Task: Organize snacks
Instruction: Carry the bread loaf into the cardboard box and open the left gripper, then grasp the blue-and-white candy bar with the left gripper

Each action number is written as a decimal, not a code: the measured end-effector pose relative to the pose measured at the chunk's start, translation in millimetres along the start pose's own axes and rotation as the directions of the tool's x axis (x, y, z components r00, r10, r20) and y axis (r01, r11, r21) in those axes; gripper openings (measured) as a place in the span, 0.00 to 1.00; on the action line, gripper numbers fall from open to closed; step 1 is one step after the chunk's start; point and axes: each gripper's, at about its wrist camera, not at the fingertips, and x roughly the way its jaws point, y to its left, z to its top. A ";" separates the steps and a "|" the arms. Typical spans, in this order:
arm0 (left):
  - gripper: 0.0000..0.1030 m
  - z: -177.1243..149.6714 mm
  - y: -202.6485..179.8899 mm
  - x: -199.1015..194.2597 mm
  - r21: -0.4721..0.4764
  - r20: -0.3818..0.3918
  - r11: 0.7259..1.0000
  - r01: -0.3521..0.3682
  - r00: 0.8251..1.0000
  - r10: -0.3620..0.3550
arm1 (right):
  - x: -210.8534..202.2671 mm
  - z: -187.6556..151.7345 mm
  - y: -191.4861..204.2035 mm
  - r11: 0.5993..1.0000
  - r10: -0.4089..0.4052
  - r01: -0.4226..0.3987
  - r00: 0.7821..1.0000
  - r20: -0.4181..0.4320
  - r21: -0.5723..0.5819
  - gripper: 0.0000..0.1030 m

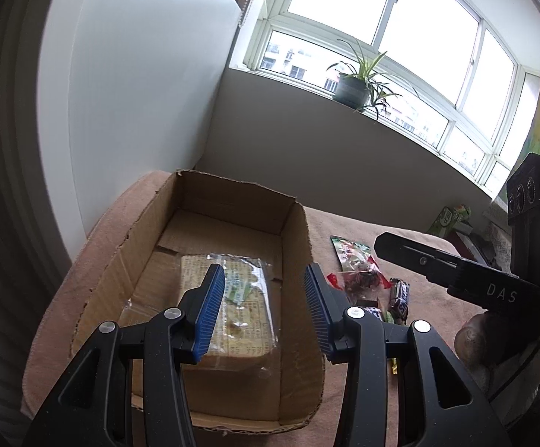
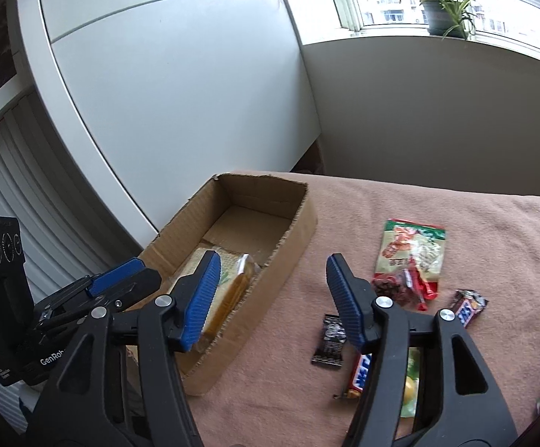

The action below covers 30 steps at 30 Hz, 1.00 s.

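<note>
Snacks (image 2: 411,260) loose on blanket (image 2: 475,223) right of box (image 1: 307,246); my left gripper (image 1: 262,305) spread over box, right gripper (image 2: 273,298) spread, both empty.

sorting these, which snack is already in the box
Only the clear-wrapped cracker pack lies inside the cardboard box; every other snack sits on the pink blanket.

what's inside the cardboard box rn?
One clear-wrapped block of biscuits lies flat on the floor of the cardboard box; the far half is bare cardboard. The left tongs cover part of the pack, and anything under it is hidden.
</note>
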 end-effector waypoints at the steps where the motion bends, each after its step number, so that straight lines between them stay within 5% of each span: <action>1: 0.41 -0.4 -5.1 1.0 0.007 -0.004 1.000 0.006 1.000 -0.006 | -5.1 0.0 -6.8 1.000 -0.016 0.016 1.000 0.007 0.008 0.60; 10: 0.41 -5.7 -55.6 14.8 0.073 -0.046 0.995 0.074 0.996 -0.071 | -57.2 -10.1 -67.7 0.989 -0.136 0.131 0.988 0.075 0.063 0.78; 20: 0.41 -31.9 -101.4 57.0 0.115 -0.195 0.983 0.146 0.973 -0.122 | -104.3 -52.5 -150.1 0.950 -0.303 0.296 0.951 0.060 0.104 0.78; 25: 0.41 -42.5 -120.3 71.5 0.154 -0.234 0.977 0.146 0.966 -0.107 | -136.2 -71.3 -186.3 0.912 -0.406 0.403 0.913 0.033 0.082 0.78; 30: 0.41 -49.5 -133.0 82.1 0.187 -0.250 0.973 0.134 0.964 -0.085 | -151.2 -99.8 -220.3 0.909 -0.398 0.399 0.917 -0.038 0.121 0.75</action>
